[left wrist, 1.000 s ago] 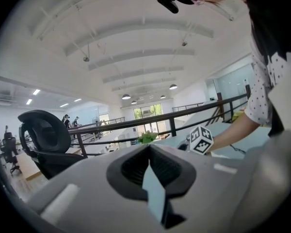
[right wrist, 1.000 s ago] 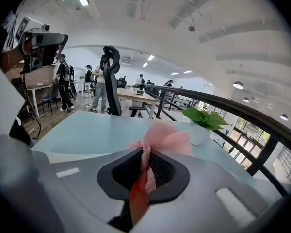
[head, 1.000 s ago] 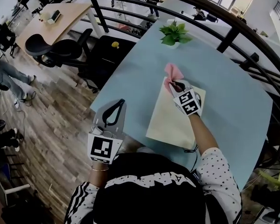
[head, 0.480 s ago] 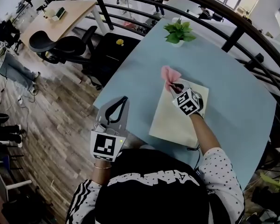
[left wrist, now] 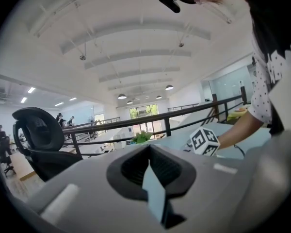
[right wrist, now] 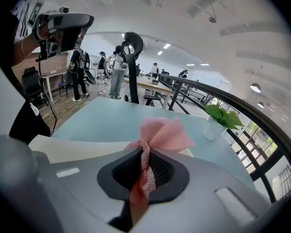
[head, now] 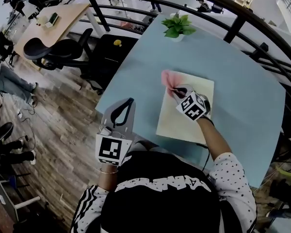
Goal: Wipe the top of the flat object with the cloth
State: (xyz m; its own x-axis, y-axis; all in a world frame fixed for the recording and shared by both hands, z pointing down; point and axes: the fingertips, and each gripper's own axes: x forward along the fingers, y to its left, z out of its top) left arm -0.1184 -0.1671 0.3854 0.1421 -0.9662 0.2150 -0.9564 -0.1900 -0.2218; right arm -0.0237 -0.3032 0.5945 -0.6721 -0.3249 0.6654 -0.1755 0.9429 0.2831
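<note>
Clamping pink cloth, right gripper hides board corner; left gripper closed, empty.

Your flat object lies on the table by its near edge. The cloth sits on that object's far left corner, in your right gripper. Your left gripper is over the table's near left corner, and the plant stands at its far left corner.

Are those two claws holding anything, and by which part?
The right gripper pinches the pink cloth at its bunched middle; the left gripper holds nothing.
</note>
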